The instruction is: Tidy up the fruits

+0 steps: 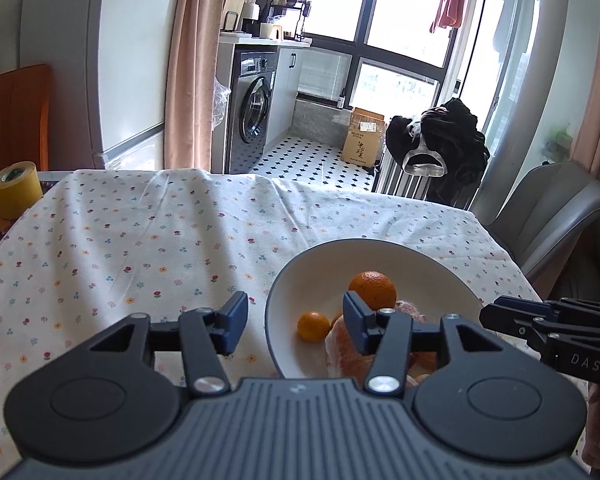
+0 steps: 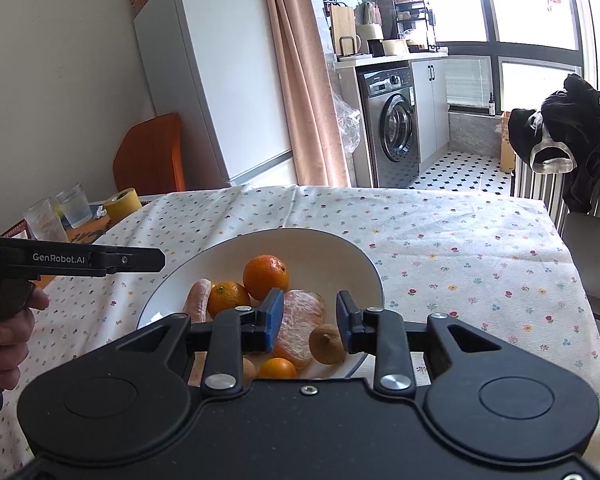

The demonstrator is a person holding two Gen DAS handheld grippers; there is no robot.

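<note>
A white bowl [image 2: 340, 252] on the flowered tablecloth holds the fruit: a large orange [image 2: 265, 276], two small oranges [image 2: 228, 298], a plastic-wrapped peeled citrus [image 2: 302, 326], another peeled piece [image 2: 198, 304] and a brown fruit [image 2: 327, 343]. My right gripper [image 2: 309, 322] is open just above the bowl's near side, its jaws either side of the wrapped citrus, holding nothing. My left gripper [image 1: 296, 326] is open over the bowl's left rim [image 1: 270, 304], empty. In the left wrist view the large orange [image 1: 373, 288] and a small orange [image 1: 313, 325] show in the bowl.
A yellow tape roll [image 1: 16, 189] and two glasses [image 2: 60, 210] stand at the table's far left. A grey chair [image 1: 548, 216] is at the right side. A hand [image 2: 4, 332] holds the left gripper's handle. Bare tablecloth [image 1: 120, 232] stretches left of the bowl.
</note>
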